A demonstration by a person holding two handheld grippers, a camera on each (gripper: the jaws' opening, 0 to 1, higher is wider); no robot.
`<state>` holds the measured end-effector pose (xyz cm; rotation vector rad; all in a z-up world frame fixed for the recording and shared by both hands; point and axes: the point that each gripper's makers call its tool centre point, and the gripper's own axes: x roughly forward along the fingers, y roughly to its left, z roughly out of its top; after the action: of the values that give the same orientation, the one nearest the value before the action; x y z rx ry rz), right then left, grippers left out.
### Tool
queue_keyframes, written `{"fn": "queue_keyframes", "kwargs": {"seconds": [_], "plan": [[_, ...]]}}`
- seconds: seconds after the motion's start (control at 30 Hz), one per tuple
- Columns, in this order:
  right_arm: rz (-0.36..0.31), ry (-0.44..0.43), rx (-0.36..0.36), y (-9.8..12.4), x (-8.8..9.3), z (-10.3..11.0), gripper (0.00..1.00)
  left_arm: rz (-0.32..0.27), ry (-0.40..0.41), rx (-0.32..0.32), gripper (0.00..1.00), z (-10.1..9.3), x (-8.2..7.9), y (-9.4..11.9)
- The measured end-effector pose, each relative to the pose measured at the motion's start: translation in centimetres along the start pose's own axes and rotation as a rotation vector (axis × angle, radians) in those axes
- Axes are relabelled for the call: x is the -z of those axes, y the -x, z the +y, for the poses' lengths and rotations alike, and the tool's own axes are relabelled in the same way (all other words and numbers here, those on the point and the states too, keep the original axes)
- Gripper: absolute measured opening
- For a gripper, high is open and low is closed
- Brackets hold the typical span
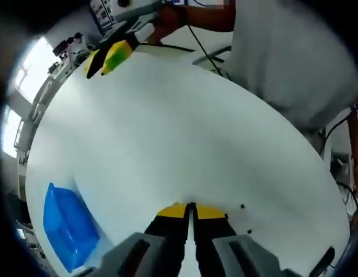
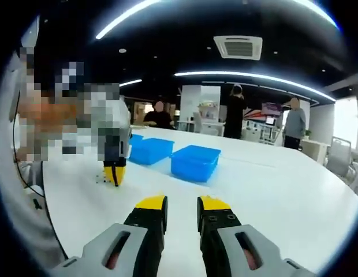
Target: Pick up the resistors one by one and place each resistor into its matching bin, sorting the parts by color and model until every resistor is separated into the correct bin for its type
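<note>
While the left gripper (image 1: 191, 206) hangs low over the white table (image 1: 185, 127) with its yellow-tipped jaws pressed together, nothing can be made out between them; from the right gripper view it stands tip-down (image 2: 114, 175) at about nine o'clock, beside some faint specks on the tabletop. Two small dark parts, likely resistors (image 1: 242, 206), lie on the table just beside those jaws at roughly three o'clock, a second (image 1: 249, 232) a little lower. One blue bin (image 1: 68, 226) sits at eight o'clock in the left gripper view; two blue bins (image 2: 195, 162) (image 2: 149, 149) stand side by side at twelve o'clock in the right gripper view, well apart from the resistors.

The right gripper (image 2: 182, 203) is held above the table, jaws parted and empty.

To do the pick well, I judge the left jaws should part first, settle astride one resistor alone, and close gently; such small parts are apt to skid or flick away.
</note>
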<state>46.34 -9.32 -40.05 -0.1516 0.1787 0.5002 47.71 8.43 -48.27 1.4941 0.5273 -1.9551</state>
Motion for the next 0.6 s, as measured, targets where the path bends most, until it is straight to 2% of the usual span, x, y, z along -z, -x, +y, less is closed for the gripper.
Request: {"fn": "queue_keyframes", "kwargs": {"seconds": [0.13, 0.3, 0.33, 0.47, 0.53, 0.6], "plan": [[0.001, -0.009, 0.006, 0.0, 0.2, -0.2, 0.23, -0.031, -0.001, 0.003, 0.06, 0.1, -0.1, 0.0], [0.003, -0.01, 0.007, -0.3, 0.2, -0.4, 0.23, -0.212, 0.084, -0.057, 0.06, 0.2, -1.1, 0.5], [0.004, -0.01, 0.006, -0.5, 0.2, -0.4, 0.23, -0.3, 0.119, -0.091, 0.06, 0.4, -1.6, 1.2], [0.01, -0.01, -0.004, -1.1, 0.3, -0.2, 0.23, -0.533, 0.221, -0.218, 0.05, 1.2, -2.5, 4.0], [0.011, -0.009, -0.011, -1.4, 0.4, 0.0, 0.23, -0.629, 0.269, -0.276, 0.05, 1.2, -2.5, 5.5], [0.011, -0.012, -0.017, -1.7, 0.5, 0.2, 0.23, -0.715, 0.317, -0.367, 0.05, 1.6, -2.4, 7.0]]}}
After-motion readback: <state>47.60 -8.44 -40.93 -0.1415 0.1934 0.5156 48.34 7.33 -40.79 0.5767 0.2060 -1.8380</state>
